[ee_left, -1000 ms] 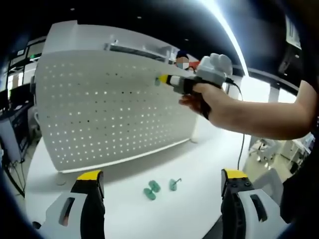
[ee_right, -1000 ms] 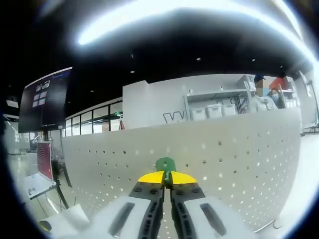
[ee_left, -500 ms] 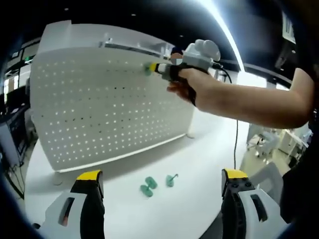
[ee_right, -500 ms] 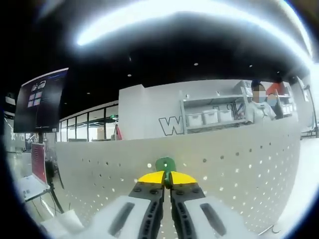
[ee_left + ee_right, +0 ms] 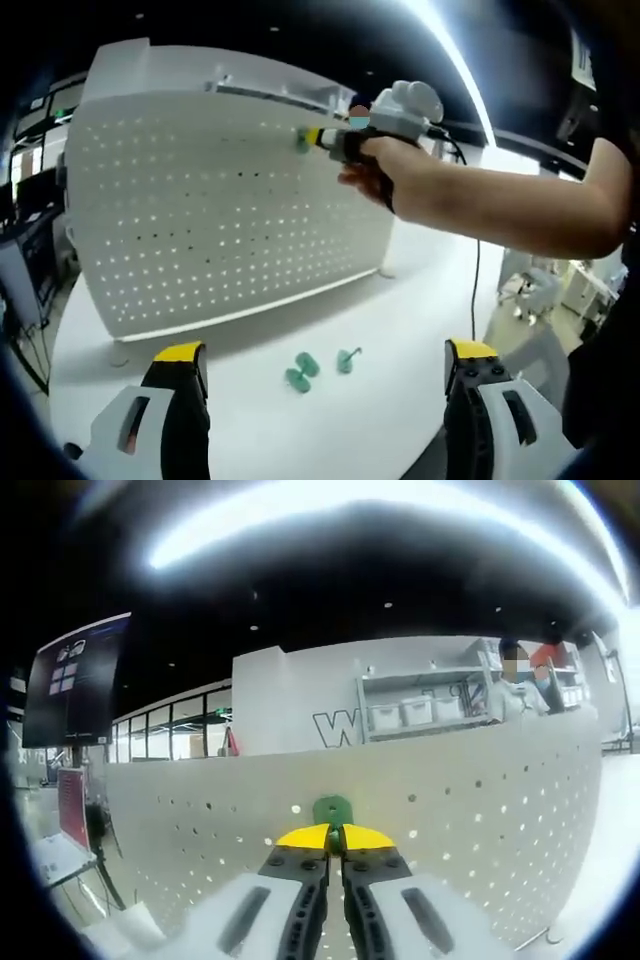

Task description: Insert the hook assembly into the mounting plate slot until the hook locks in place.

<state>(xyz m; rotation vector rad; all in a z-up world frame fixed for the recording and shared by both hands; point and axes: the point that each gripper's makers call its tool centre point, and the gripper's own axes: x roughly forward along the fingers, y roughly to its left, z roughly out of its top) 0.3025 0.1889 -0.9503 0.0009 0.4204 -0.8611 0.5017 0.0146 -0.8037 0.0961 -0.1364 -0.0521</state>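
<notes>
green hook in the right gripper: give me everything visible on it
The green hook looks like plastic, with a rounded head poking up past the yellow jaw tips of the right gripper, which is shut on it. It is at, or just short of, the white pegboard near its top edge; contact cannot be told. In the left gripper view it is a small green tab.

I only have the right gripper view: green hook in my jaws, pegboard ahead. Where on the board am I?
Observer: In the left gripper view, the right gripper holds the hook near the pegboard's top edge, right of centre.
Operator: Any spare hooks?
Observer: Yes, green pieces lie on the white table in front of the board.
Operator: And the left gripper?
Observer: The left gripper hangs open above the table, holding nothing.
</notes>
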